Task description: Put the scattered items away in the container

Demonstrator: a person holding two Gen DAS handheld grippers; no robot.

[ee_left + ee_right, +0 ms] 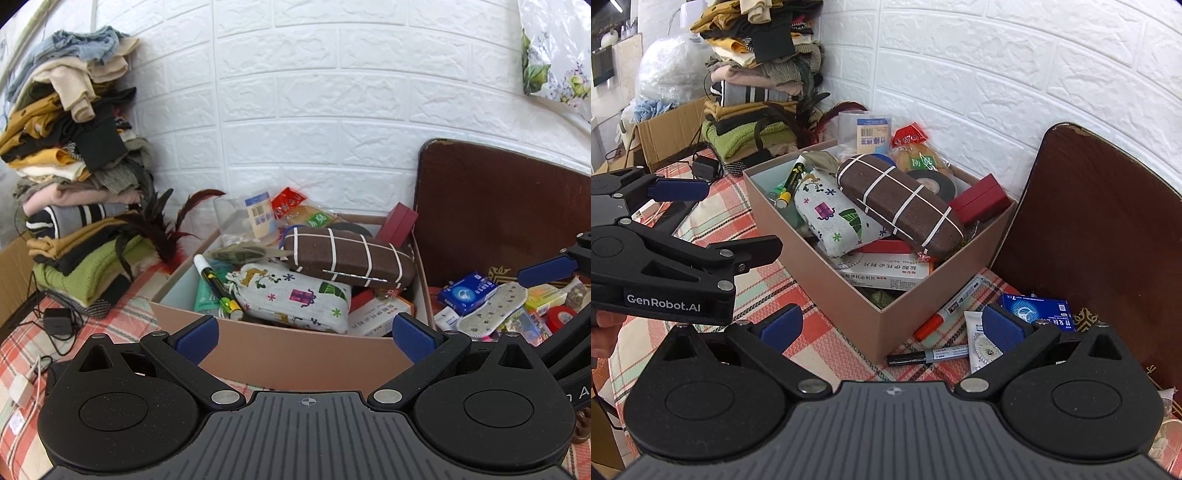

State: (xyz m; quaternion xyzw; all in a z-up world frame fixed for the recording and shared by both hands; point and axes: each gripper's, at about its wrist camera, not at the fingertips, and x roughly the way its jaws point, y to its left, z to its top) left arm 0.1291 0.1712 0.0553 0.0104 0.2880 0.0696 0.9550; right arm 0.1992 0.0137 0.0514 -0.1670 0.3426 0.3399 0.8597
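Note:
A tan cardboard box (pixel 280 350) (pixel 827 273) stands on the plaid tablecloth, filled with a brown grid-patterned case (pixel 351 260) (pixel 901 205), a printed white pouch (pixel 295 299) (pixel 831 218), a red box (pixel 980 199), tape and packets. My left gripper (pixel 306 334) is open and empty just before the box's near wall. My right gripper (pixel 892 326) is open and empty near the box's corner. Loose beside the box lie a red-capped marker (pixel 947 310), a black marker (pixel 927 357), a blue packet (pixel 1039 310) (pixel 467 293) and a white dotted insole (pixel 493 308).
A tall pile of folded clothes (pixel 74 184) (pixel 757 74) stands left of the box. A dark brown board (pixel 509 210) (pixel 1100 236) leans against the white brick wall on the right. A charger and cables (pixel 55 325) lie on the cloth at left.

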